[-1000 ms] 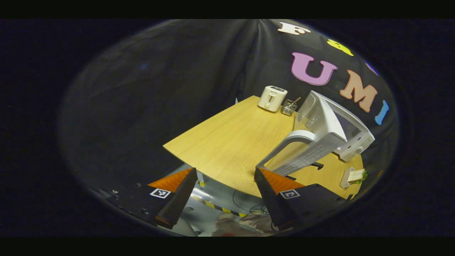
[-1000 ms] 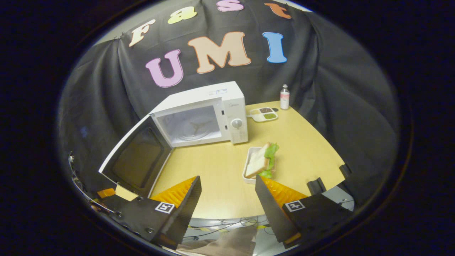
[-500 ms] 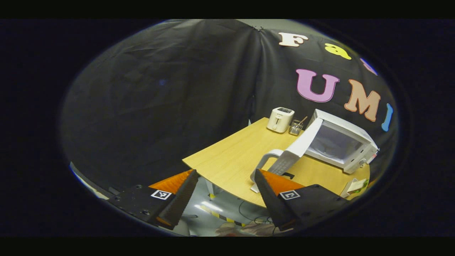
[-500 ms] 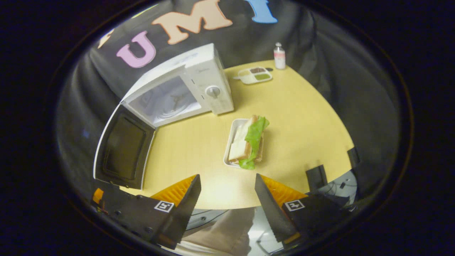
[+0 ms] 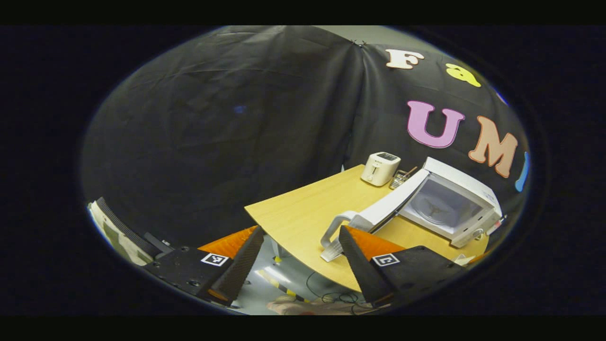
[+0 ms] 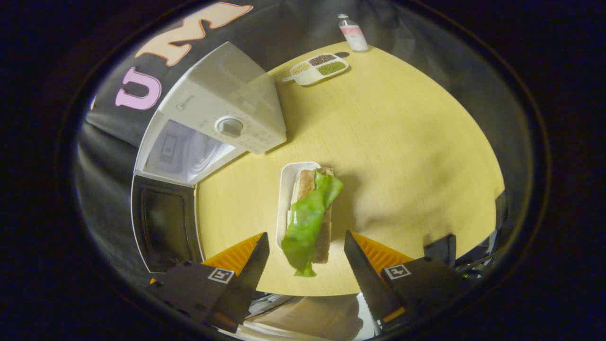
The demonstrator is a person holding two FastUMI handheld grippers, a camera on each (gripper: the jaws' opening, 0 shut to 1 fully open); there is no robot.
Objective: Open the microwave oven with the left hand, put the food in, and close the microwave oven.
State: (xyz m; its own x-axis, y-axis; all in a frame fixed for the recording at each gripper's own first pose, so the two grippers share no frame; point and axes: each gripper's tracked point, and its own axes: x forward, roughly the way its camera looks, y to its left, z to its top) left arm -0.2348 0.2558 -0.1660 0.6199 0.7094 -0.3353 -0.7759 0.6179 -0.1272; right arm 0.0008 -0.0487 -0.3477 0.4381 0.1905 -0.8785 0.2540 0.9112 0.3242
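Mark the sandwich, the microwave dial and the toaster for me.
Lettuce sandwich on white tray (image 6: pixel 310 213), right gripper view, green leaf.
White microwave's round dial (image 6: pixel 229 127), right gripper view, knob face.
White toaster (image 5: pixel 380 168), left gripper view, front side.

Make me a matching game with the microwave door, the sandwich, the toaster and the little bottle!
Things:
1. microwave door
2. sandwich
3. toaster
4. bottle

Clues:
A. lying in a white tray
B. swung wide open
C. at the table's far edge, by a divided dish
D. white, beside a small wire basket

Pairs: 1-B, 2-A, 3-D, 4-C
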